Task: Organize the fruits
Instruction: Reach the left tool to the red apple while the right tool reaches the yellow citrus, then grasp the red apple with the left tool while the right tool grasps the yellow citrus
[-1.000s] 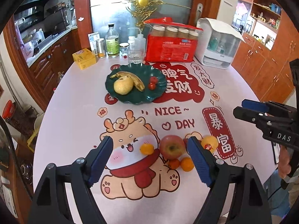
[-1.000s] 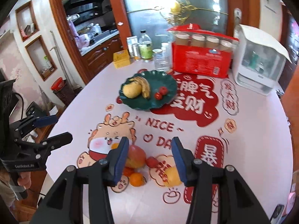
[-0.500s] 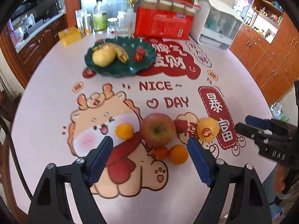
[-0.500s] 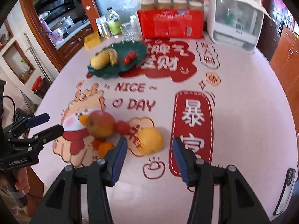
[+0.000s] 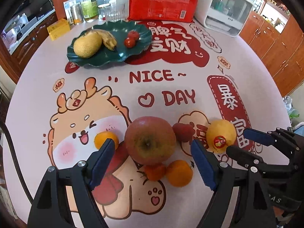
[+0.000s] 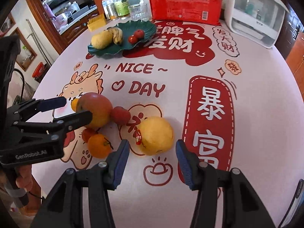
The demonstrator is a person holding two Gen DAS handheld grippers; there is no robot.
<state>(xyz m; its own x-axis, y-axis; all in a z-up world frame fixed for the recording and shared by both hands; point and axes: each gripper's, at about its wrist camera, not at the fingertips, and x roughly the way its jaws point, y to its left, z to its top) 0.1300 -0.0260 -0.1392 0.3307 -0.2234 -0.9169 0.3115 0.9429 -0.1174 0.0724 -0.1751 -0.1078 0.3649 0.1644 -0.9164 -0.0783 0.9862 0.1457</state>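
Note:
On the printed tablecloth, a big red apple [image 5: 150, 140] lies among a small orange [image 5: 105, 137], a red fruit [image 5: 183, 133], a little tangerine [image 5: 154, 171] and another orange [image 5: 179, 172]. My left gripper [image 5: 152, 142] is open, a pad on either side of the apple, not touching it. A yellow fruit with a sticker [image 6: 157, 135] lies to the right. My right gripper [image 6: 152, 146] stands open around the yellow fruit with small gaps. The far green plate [image 5: 106, 62] holds a yellow fruit, a banana and two tomatoes.
Along the table's far side stand a red package [image 5: 163, 3], a white appliance [image 5: 226, 13], bottles and a glass [image 5: 112, 12], and a yellow box [image 5: 58, 28]. A phone [image 6: 298, 193] lies near the right edge. Wooden cabinets surround the round table.
Both grippers have come down toward the fruit cluster. The left one now straddles the apple and the right one straddles the yellow fruit. No fruit has moved.

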